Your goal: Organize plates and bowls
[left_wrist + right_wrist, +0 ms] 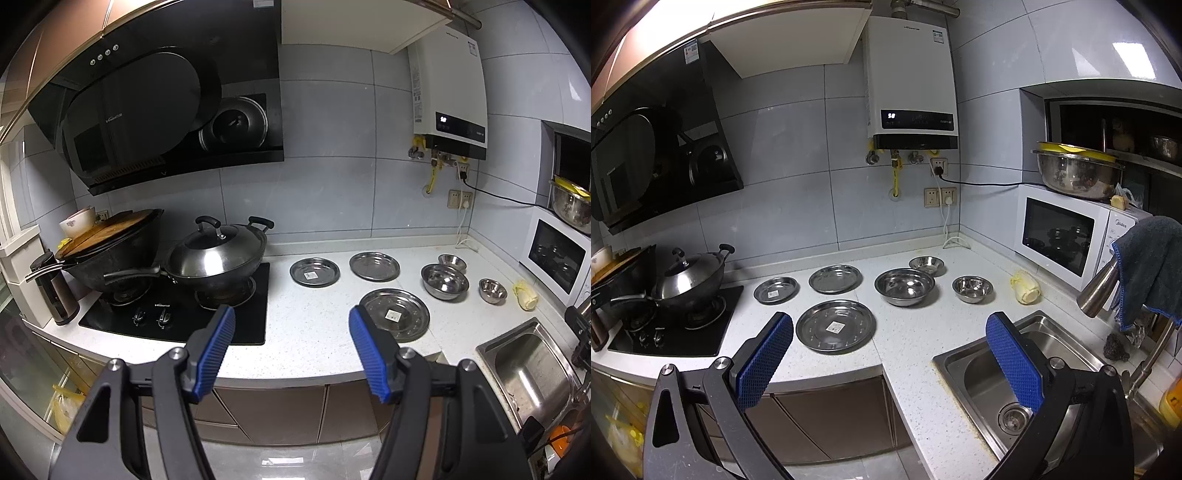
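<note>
Three steel plates lie on the white counter: a large plate [394, 314] [836, 326] nearest the front edge, a small plate [314, 271] [776, 290] by the hob, and a medium plate [374, 266] [835, 278] behind. Three steel bowls stand to their right: a large bowl [444, 281] [904, 287], a small back bowl [451, 262] [926, 264] and a small right bowl [492, 290] [972, 289]. My left gripper [291, 317] is open and empty, held off the counter's front edge. My right gripper [890, 325] is open and empty, also held back from the counter.
A black hob [177, 314] with a lidded wok [216, 258] and a dark wok [114, 247] is at the left. A steel sink [1015, 373] is at the right. A microwave [1067, 236] with a big steel bowl [1078, 173] on top stands in the right corner. A yellowish cloth [1025, 286] lies near it.
</note>
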A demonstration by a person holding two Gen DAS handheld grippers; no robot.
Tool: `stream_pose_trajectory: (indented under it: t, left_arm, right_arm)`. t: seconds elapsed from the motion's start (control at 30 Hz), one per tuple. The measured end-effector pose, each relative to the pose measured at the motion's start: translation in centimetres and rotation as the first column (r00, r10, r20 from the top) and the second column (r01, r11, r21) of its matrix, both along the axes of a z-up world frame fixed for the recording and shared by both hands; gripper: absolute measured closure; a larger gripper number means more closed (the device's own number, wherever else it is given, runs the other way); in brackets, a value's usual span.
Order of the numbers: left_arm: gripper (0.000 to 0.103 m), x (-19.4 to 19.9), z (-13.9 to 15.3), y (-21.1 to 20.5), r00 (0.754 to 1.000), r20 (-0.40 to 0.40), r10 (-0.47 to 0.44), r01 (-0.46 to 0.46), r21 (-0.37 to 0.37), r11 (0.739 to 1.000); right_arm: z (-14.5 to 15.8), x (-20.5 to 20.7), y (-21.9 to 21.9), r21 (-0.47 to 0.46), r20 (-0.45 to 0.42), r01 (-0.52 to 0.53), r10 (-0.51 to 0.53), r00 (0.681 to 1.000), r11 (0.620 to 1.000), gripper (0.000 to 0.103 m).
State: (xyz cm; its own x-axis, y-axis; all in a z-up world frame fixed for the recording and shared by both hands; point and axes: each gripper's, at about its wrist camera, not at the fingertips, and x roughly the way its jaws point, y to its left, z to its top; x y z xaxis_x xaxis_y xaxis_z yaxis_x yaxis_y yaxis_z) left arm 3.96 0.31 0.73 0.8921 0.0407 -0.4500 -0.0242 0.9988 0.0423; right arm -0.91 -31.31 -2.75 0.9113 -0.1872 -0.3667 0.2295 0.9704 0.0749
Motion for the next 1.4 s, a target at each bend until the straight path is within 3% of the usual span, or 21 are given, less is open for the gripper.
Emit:
stream_pose_trajectory:
  t: [0.77, 1.13, 1.4]
  left_arm:
    - [0.040, -0.7, 0.8, -0.5, 1.000, 0.020, -0.013, 0.013, 0.000, 1.000]
    - [0.040, 3.1, 1.6, 1.0, 0.998, 0.049, -0.030, 0.031, -0.015, 0.999]
    - [0.040, 8.3, 1.9, 0.4, 0.995, 0.075, -0.059, 0.061, -0.018, 0.998]
  right_arm:
    - [0.4, -0.8, -0.1, -0.001, 0.019, 0.018, -0.018, 1.000, 1.000, 0.001]
    - [0.6, 2.6, 0.0, -0.001, 0.070, 0.068, -0.068, 0.995, 0.998, 0.001]
    - [0.3, 7.0, -0.1, 0.018, 0.065, 0.077, -0.078, 0.995, 0.997, 0.001]
